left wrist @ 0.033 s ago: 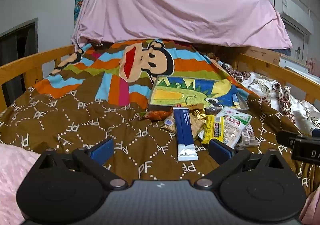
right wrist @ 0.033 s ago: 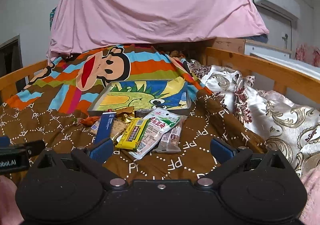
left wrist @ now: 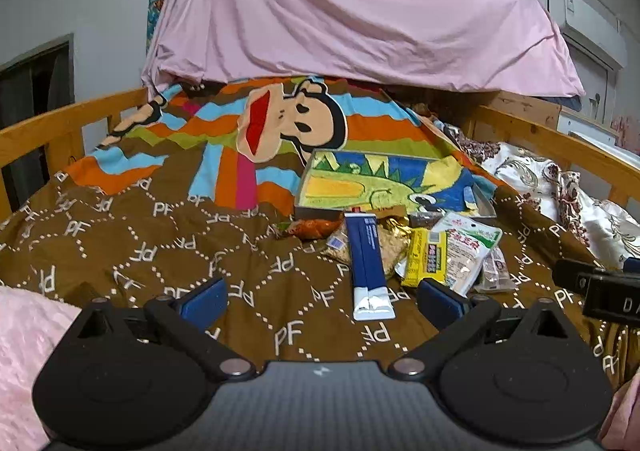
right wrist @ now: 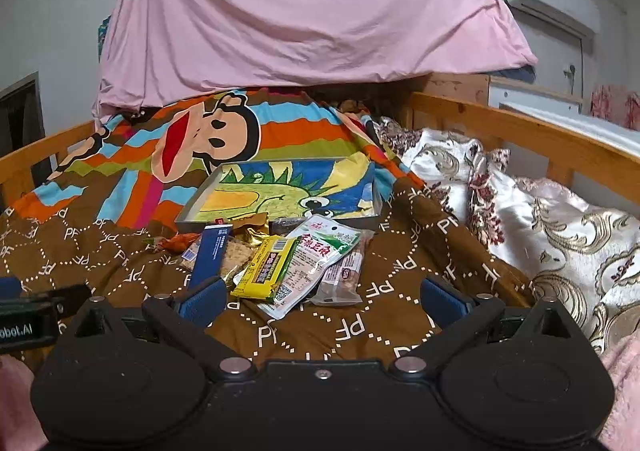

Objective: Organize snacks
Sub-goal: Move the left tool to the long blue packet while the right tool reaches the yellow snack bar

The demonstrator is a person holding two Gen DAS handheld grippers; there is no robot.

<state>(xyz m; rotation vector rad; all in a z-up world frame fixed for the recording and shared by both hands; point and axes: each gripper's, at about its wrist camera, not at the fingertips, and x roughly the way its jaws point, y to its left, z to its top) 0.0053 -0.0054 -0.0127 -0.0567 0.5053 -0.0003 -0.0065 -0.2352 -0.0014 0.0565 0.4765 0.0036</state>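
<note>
Currently pre-grasp: snack pile (right wrist: 280, 259) lies untouched on the brown quilt (left wrist: 160, 251), just in front of the tray (right wrist: 288, 191). Left gripper (left wrist: 320, 299) and right gripper (right wrist: 320, 299) both spread wide, empty, hovering short. Likely next: close in, pinch one packet, probably the blue box (left wrist: 366, 259).

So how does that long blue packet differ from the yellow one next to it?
The blue packet is long and narrow, with a white end toward the camera; the yellow packet is shorter and squatter, with dark print on it. The blue packet lies on a crumbly snack bag, while the yellow packet rests partly on a white pouch. Both lie flat in the same pile on the brown blanket, in front of the tray, untouched.
</note>
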